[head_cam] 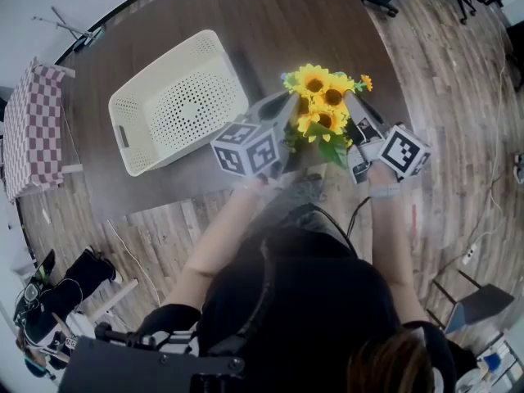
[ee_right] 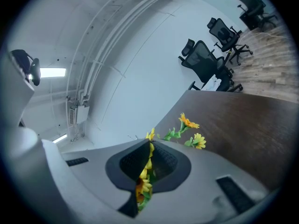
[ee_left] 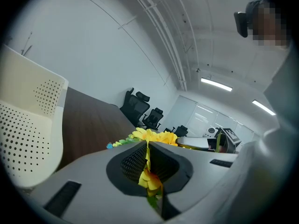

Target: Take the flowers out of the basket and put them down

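Two grippers pinch one bunch of yellow flowers (head_cam: 321, 105) between them, holding it up outside the cream perforated basket (head_cam: 160, 65), off to the basket's right and nearer the person than the basket's far rim. The basket itself lies on the dark table (head_cam: 270, 15) with nothing showing inside it. The left gripper (head_cam: 286, 117) comes at the bunch from the basket's side. In its own view its jaws are closed together, with yellow petals and a scrap of green leaf squeezed in the seam (ee_left: 148, 164). The right gripper (head_cam: 354, 133) takes the side farther from the basket, its jaws likewise clamped shut on petals and leaf (ee_right: 149, 164), while two small blooms on thin green stems stick out past it.

The bunch looks artificial and very light, so weight should be no trouble. Softness is the likelier problem: petals and leaves crumple under the pads and could slip or tear free, and the thin stems look bendy enough to let the heads flop. A firmer hold would probably be lower down, on the gathered stems beneath the heads, which the blooms hide here. Setting the bunch down beside the basket appears to call for a gentle lowering before either grip lets go.
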Motion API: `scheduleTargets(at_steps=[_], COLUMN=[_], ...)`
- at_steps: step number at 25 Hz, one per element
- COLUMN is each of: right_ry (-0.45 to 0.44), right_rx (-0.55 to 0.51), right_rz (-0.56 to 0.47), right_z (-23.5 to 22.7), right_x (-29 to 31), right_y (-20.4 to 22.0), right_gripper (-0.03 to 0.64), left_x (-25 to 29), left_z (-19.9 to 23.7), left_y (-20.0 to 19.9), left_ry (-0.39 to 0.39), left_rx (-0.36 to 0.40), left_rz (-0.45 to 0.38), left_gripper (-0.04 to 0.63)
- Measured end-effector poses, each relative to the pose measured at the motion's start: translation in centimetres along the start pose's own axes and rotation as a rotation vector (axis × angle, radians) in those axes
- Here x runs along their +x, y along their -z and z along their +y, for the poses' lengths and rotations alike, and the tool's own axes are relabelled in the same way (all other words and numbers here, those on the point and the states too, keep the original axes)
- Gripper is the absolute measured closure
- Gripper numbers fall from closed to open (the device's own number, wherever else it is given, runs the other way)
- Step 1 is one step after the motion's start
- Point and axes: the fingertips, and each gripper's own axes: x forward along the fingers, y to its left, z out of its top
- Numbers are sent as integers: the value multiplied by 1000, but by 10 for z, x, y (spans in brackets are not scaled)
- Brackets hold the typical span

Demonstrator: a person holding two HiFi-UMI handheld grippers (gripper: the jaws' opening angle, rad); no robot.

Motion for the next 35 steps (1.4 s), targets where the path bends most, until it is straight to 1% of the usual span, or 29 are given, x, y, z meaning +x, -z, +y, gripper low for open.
scheduleTargets(at_steps=[8, 13, 18, 22, 35], right_ry=[5, -27, -24, -45, -65], right_rx=[6, 21, 23, 51, 69], right_rz=[3, -3, -6, -9, -10], right_z=[-5, -5, -9, -8, -12], right_x=[2, 5, 6, 7, 9], right_y=[3, 2, 3, 4, 6], right_gripper=[612, 612, 613, 612, 614], left_x=[0, 2, 2, 2, 3], left_z=[5, 7, 7, 8, 11], left_y=[2, 3, 3, 3, 3], left_ry=[3, 1, 5, 4, 10], left_rx=[-5, -3, -4, -7, -14], left_rz=[-2, -9, -14, -17, -18], left_gripper=[589, 589, 589, 589, 589])
